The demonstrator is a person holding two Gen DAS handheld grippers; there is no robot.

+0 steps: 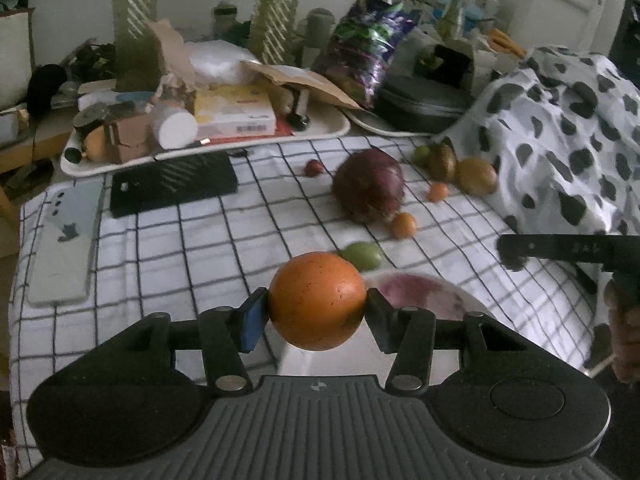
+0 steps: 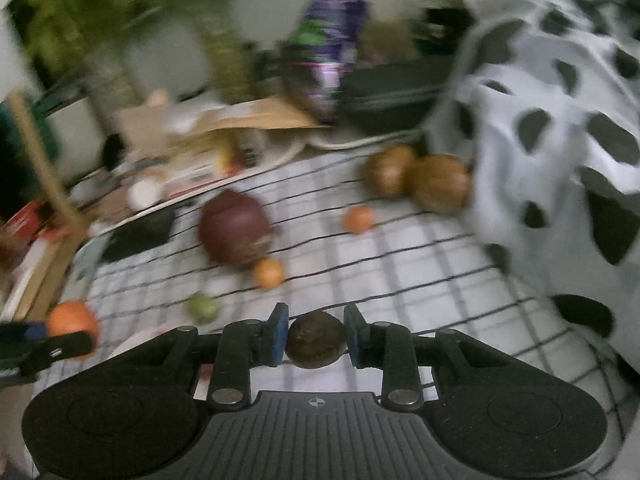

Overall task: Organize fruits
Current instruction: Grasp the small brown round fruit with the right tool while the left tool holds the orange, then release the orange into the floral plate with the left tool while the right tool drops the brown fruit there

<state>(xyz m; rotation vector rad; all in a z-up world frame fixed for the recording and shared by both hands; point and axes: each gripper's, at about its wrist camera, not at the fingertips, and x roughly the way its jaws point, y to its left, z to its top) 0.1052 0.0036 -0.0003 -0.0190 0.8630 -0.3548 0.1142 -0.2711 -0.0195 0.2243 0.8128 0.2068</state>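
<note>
My left gripper (image 1: 317, 310) is shut on an orange (image 1: 317, 300), held above a white bowl (image 1: 472, 300) with a pinkish inside. In the blurred right wrist view my right gripper (image 2: 316, 338) is shut on a small dark brown round fruit (image 2: 316, 344) above the checked cloth (image 2: 420, 264). On the cloth lie a large purple fruit (image 1: 370, 184), two small orange fruits (image 1: 404, 225), a green one (image 1: 363, 256), a small red one (image 1: 314, 167) and two brown kiwi-like fruits (image 1: 476, 176). The orange (image 2: 74, 320) in the left gripper shows at the right view's left edge.
A black slab (image 1: 172, 184) and a pale phone (image 1: 66, 244) lie on the cloth's left. A cluttered white tray (image 1: 320, 132) with boxes stands behind. A spotted blanket (image 1: 560, 140) rises on the right. The other gripper (image 1: 568, 248) and a hand (image 1: 624, 340) show at the right edge.
</note>
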